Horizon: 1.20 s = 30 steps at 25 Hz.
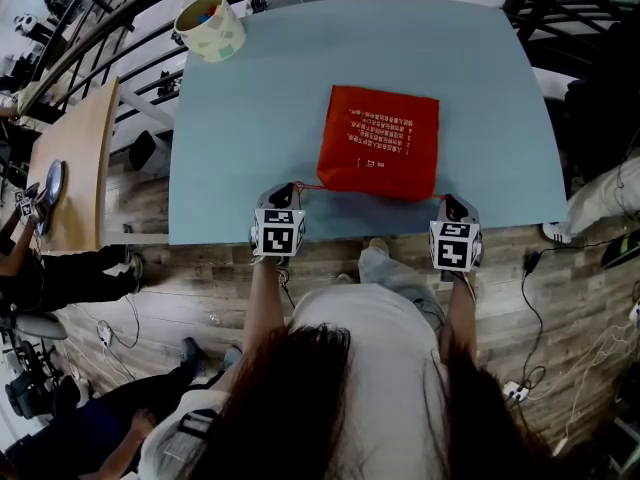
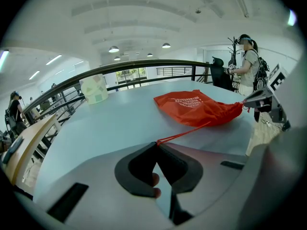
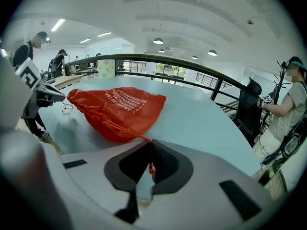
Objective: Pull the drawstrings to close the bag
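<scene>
Bag (image 1: 380, 140) lies red, mouth puckered, left claw (image 2: 157, 145) and right claw (image 3: 148, 142) each clamping a drawstring (image 2: 184, 132).

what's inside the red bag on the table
Nothing shows inside: the red bag lies on the blue table, mouth gathered on its drawstrings, so any contents are covered.

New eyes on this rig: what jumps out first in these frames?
The red bag, flat near the front edge of the pale blue table, grabs the eye first. Beside its near end the left hand-held gripper is shut on the left drawstring and the right hand-held gripper on the right drawstring, both cords taut. A pale round container sits at the table's far left corner.
</scene>
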Each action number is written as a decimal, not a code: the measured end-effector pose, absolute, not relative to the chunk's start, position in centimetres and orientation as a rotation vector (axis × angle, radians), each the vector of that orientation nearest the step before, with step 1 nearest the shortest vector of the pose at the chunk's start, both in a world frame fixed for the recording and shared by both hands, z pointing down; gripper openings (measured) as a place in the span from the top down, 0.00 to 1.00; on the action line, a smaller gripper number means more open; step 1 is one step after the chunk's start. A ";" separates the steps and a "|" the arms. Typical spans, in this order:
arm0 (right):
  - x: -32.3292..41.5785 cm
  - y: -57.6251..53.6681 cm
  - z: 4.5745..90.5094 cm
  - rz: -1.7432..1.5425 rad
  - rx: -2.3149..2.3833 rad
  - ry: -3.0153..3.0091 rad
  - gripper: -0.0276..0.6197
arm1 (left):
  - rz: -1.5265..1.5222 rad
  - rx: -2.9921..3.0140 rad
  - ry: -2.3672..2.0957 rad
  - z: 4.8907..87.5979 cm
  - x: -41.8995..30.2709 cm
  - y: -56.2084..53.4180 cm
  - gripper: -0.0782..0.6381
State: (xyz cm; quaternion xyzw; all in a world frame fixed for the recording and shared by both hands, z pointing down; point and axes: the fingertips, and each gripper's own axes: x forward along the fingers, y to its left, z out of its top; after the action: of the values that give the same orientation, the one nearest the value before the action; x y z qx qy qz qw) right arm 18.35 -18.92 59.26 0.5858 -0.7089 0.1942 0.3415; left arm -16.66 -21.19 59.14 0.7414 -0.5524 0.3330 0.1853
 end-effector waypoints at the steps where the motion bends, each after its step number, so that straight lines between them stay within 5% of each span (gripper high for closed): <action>1: 18.5 -18.9 59.3 0.506 1.530 -1.840 0.91 | 0.937 2.085 -1.559 59.1 -16.8 -21.2 0.87; 30: 19.2 -18.2 59.5 0.497 1.571 -1.790 0.91 | 0.896 2.019 -1.656 60.0 -19.9 -20.9 0.87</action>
State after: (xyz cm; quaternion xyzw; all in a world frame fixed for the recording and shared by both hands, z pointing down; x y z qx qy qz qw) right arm 19.16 -18.23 59.53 0.6055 -0.6901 0.1917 0.3470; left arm -19.89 -20.95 59.97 0.7181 -0.5891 0.3186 0.1892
